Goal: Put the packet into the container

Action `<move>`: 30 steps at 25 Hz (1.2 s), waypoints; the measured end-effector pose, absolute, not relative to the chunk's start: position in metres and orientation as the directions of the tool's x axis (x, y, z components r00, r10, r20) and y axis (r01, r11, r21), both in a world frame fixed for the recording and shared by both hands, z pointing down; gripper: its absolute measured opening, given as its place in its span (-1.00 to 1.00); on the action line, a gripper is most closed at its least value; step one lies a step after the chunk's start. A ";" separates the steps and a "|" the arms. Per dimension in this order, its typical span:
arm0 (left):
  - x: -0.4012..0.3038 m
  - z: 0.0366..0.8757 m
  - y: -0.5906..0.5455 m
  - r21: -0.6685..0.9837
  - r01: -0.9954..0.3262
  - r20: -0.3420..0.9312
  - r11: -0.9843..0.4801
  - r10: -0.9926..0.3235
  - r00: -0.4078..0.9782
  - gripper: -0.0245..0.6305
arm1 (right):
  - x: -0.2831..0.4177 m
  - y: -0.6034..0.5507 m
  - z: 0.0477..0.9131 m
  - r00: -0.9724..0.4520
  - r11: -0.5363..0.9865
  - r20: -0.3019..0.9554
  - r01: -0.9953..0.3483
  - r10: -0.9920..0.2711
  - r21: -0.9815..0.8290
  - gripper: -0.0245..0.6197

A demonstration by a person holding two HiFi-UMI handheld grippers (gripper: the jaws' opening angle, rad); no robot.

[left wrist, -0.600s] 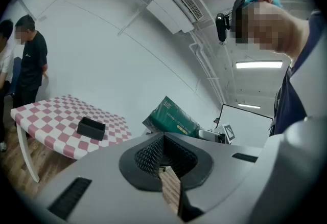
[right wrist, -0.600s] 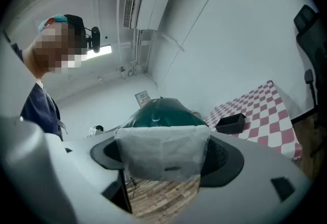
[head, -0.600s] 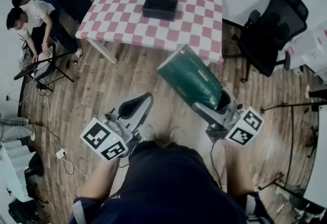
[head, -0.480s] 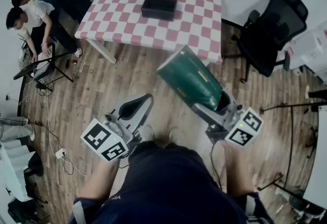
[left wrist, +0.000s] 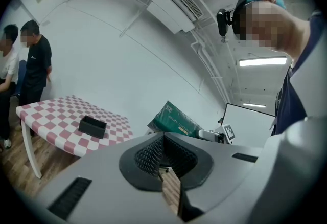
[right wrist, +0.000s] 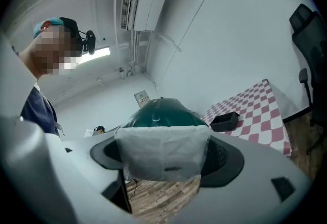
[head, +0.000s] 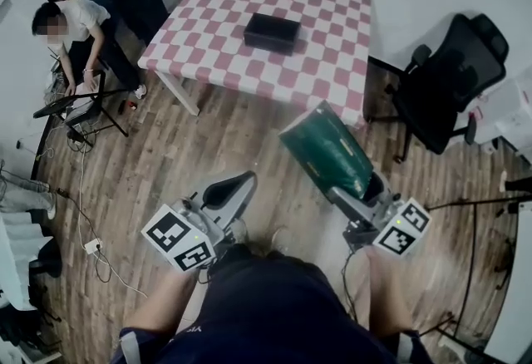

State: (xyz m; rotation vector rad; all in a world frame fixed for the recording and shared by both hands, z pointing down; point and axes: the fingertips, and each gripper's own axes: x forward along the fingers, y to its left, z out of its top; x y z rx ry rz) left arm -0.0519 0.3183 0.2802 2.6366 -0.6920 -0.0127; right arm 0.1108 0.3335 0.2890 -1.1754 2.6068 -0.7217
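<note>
Packet point(head: 327, 150) and container point(head: 273, 31) are well apart. The green packet hangs over the wooden floor point(head: 158, 171) at centre right of the head view, while the black container sits on the checked counter point(head: 332, 63) in the upper middle. From the packet's free end, the container lies further up the frame and a little to the left, beyond the counter's near edge. The packet's long axis runs from lower right to upper left, so it aims broadly at the counter.

The right gripper point(head: 363, 188) has the packet by its lower-right end. Its jaws stand wide, clamped across the pale sealed end, and in the right gripper view the green body bulges out beyond them. That forearm reaches forward from the bottom of the frame.

The left gripper point(head: 235, 185) is held low at lower centre-left, its jaws closed together with nothing between them. The packet's free end is closer to the container than either gripper.

By my reading, the carry must go on up the frame, over the counter's edge, before the packet can be lowered in.
</note>
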 end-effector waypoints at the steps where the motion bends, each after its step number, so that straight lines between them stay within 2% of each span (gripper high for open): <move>1: -0.050 0.279 0.321 0.388 -0.474 0.094 -0.790 -0.478 0.873 -0.85 | 0.117 0.336 0.289 -0.667 0.567 0.023 -0.651 -0.745 -0.505 0.38; 10: -0.045 0.279 0.334 0.362 -0.534 0.097 -0.764 -0.539 0.837 -0.85 | 0.161 0.346 0.292 -0.649 0.559 0.007 -0.660 -0.761 -0.503 0.38; 17: -0.044 0.284 0.316 0.363 -0.548 0.084 -0.753 -0.560 0.824 -0.85 | 0.168 0.328 0.301 -0.647 0.553 0.014 -0.663 -0.763 -0.504 0.38; 30: -0.058 0.321 0.193 0.397 -0.551 0.106 -0.734 -0.560 0.822 -0.85 | 0.154 0.208 0.337 -0.637 0.518 0.072 -0.682 -0.767 -0.516 0.38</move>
